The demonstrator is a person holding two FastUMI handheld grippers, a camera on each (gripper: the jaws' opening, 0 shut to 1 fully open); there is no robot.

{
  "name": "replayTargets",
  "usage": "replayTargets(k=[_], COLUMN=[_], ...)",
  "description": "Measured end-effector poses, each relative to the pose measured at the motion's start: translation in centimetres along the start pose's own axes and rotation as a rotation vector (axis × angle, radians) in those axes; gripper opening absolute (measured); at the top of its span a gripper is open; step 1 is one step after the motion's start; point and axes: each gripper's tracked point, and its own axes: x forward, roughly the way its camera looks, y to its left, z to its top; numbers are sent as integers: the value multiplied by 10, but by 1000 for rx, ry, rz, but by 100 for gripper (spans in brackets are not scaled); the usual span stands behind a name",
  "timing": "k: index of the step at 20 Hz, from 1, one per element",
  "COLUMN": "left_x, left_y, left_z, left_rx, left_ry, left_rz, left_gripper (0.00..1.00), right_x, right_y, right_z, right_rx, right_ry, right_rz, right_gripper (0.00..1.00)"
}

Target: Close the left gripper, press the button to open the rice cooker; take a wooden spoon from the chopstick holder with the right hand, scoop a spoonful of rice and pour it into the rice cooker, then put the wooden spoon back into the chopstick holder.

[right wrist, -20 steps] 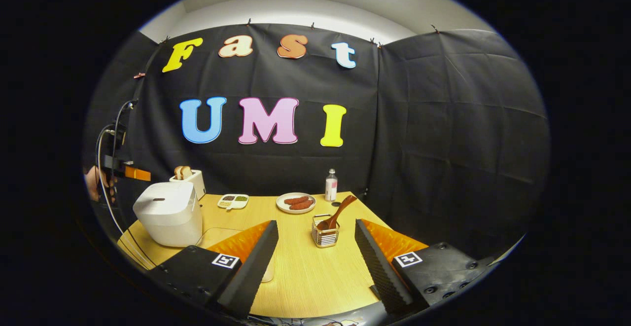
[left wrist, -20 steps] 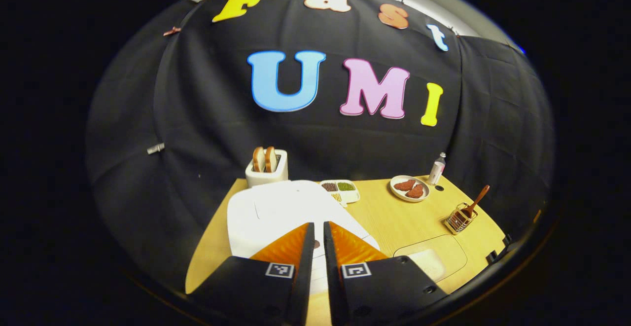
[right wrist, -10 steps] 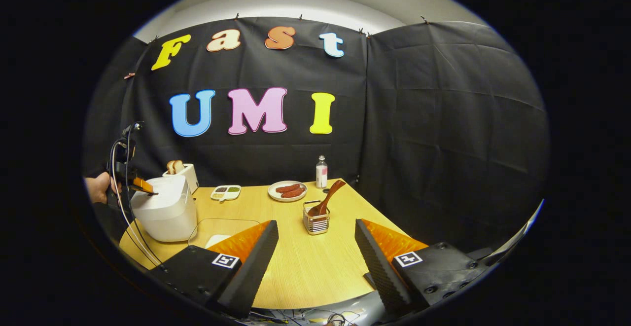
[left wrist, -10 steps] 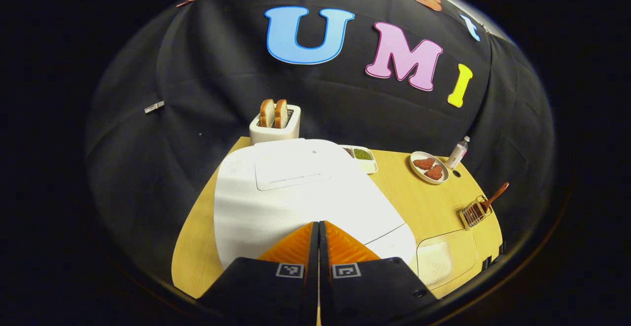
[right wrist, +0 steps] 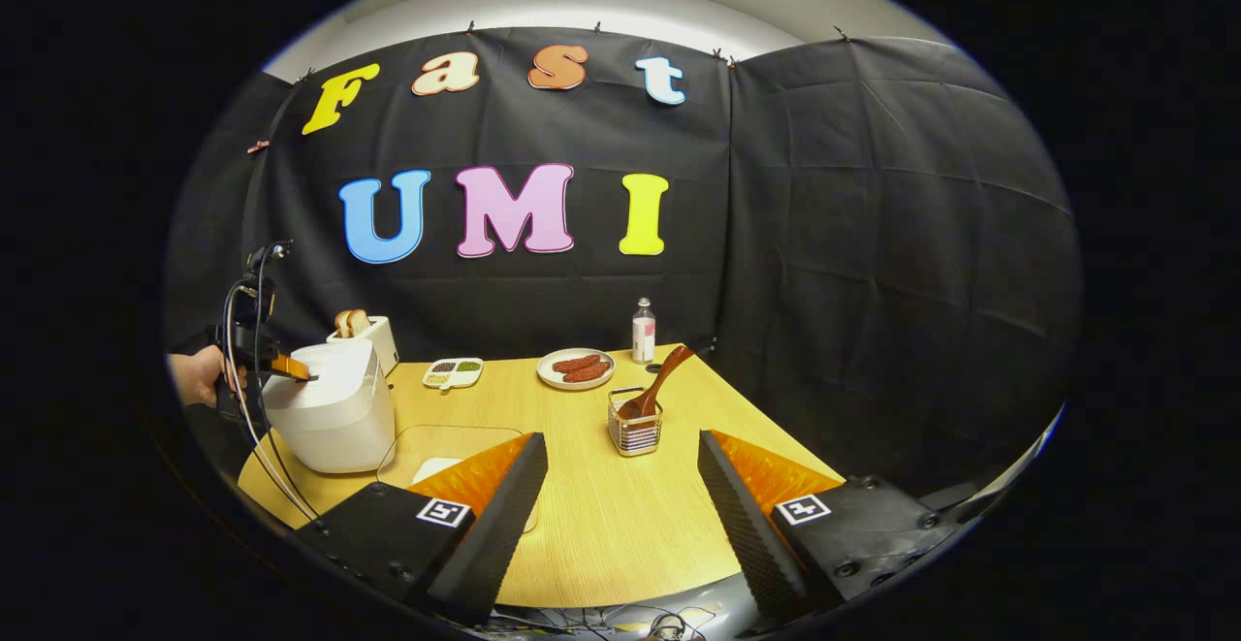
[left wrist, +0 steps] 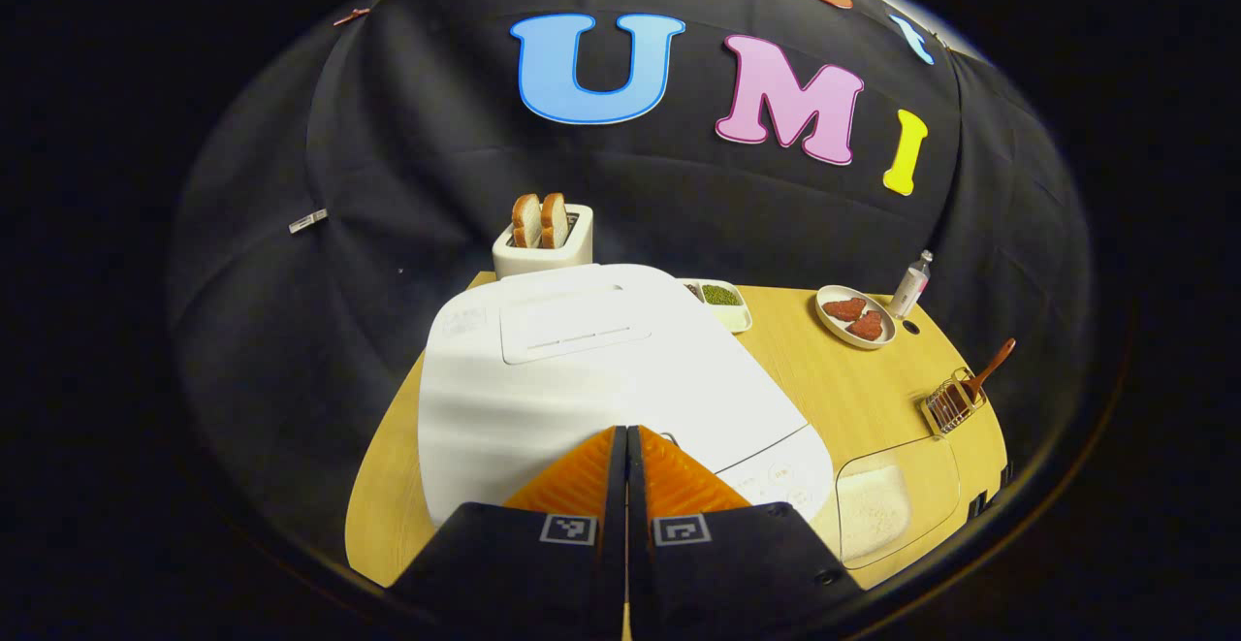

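- Left hand-held gripper (left wrist: 625,432) – fingers pressed together, nothing between them, tips over the front edge of the rice cooker (left wrist: 582,369) lid; contact with the button hidden.
- Right hand-held gripper (right wrist: 620,447) – fingers wide apart, empty, above the worktop (right wrist: 601,534).
- Rice cooker lid down, at the worktop's left end.
- Wooden spoon (right wrist: 662,384) leaning in the chopstick holder (right wrist: 635,432), just ahead of the right fingers.
- Clear tray of rice (left wrist: 873,510) beside the cooker.

Left gripper (left wrist: 625,431) – fingers pressed together – over the white rice cooker (left wrist: 591,369); 2 toast slices (left wrist: 541,220) behind.
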Motion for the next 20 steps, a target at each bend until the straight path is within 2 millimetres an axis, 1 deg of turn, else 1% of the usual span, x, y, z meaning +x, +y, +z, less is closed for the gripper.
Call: replayTargets(k=[1,2,3,4,6,9,11,12,14,16,18,20], left_x=[0,-1,-5,-10,-25,-59,-85,-96,-125,-149,-166,-177], left_y=[0,-1,-1,-1,-4,-8,-22,-26,-34,-42,-48,-50], left_z=[1,3,9,18,46,88,107,111,114,106,89,72], left_rx=[1,8,15,25,57,121,172,189,195,149,93,66], left_ry=[-1,-8,-28,-63,-154,-290,-370,-405,-475,-516,-530,-532], left_rz=[-2,-3,-2,1,1,28,12,7,1,-16,-31,-26], left_gripper=[8,11,7,7,7,7,7,7,8,9,9,9], right_x=[-1,-3,-4,-6,-8,-7,-5,-3,5,16,28,43], right_y=[1,3,4,5,6,12,14,15,19,19,20,17], right_z=[0,0,-1,-1,-2,1,3,6,11,15,19,25], right_rx=[2,1,-3,-9,-20,-14,-26,-30,-20,-7,6,2], right_ry=[-1,-1,0,-2,-7,-13,-25,-32,-45,-47,-44,-47], right_rz=[2,4,7,10,11,24,28,29,42,46,56,60], right_gripper=[98,98,98,98,98,98,98,98,98,98,98,98])
